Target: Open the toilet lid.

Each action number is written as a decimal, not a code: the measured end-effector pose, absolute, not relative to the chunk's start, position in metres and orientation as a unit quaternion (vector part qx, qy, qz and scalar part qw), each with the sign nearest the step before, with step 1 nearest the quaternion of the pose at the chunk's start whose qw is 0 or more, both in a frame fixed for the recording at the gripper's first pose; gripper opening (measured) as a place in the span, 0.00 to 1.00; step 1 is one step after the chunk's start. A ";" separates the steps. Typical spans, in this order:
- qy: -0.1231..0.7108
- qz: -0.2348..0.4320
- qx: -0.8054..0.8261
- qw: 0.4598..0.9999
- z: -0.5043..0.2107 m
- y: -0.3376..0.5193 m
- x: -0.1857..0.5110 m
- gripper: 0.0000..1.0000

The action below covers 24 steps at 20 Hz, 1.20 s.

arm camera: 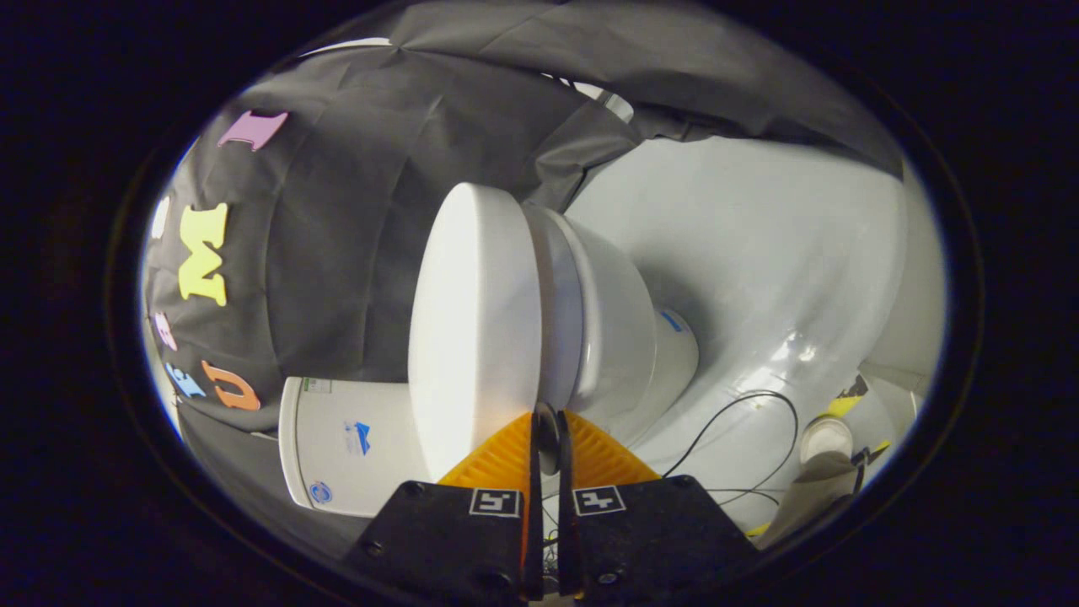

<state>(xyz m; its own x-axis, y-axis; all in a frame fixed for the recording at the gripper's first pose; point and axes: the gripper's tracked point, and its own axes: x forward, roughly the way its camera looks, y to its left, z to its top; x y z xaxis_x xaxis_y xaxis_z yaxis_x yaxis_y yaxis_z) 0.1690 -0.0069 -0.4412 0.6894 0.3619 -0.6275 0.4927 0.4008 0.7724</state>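
Gripper [548,421]: rolled on its side, so the toilet appears tipped sideways; jaws nearly closed, a thin slit left between them, gripping nothing.
Toilet lid [476,329]: closed flat over the seat, front rim just ahead of the fingertips [506,455], contact impossible to tell.
Toilet bowl [620,324]: under the lid, standing on the pale floor [784,253].
Tank [346,455]: behind the lid, against the booth wall.
Likely purpose: narrow tips aimed at the lid-seat seam, ready to hook under the rim and lift.
Cable [759,421]: loose on the floor, beside the bowl's base.
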 end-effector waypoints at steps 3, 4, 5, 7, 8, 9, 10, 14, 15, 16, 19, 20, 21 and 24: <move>0.384 -0.033 0.543 0.746 -0.424 -0.003 0.170 0.10; 0.381 -0.029 0.541 0.749 -0.417 -0.001 0.171 0.10; 0.377 -0.026 0.543 0.750 -0.409 0.001 0.173 0.10; 0.370 -0.019 0.539 0.757 -0.393 0.006 0.174 0.10; 0.369 -0.016 0.530 0.763 -0.386 0.006 0.173 0.10; 0.368 -0.013 0.521 0.770 -0.378 0.009 0.173 0.10; 0.366 -0.009 0.511 0.778 -0.369 0.014 0.173 0.10; 0.353 0.010 0.491 0.796 -0.331 0.027 0.177 0.10; 0.351 0.013 0.486 0.800 -0.322 0.032 0.176 0.10; 0.350 0.016 0.474 0.808 -0.314 0.037 0.177 0.10; 0.352 0.017 0.443 0.825 -0.298 0.048 0.177 0.10; 0.351 0.017 0.437 0.828 -0.292 0.051 0.176 0.10; 0.350 0.016 0.433 0.830 -0.289 0.055 0.175 0.10; 0.350 0.009 0.410 0.842 -0.279 0.066 0.178 0.09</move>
<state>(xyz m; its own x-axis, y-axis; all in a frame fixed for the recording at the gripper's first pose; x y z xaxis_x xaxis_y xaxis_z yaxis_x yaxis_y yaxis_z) 0.1781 0.0662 -0.2786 0.7547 0.3028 -0.5820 0.2719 0.6630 0.6975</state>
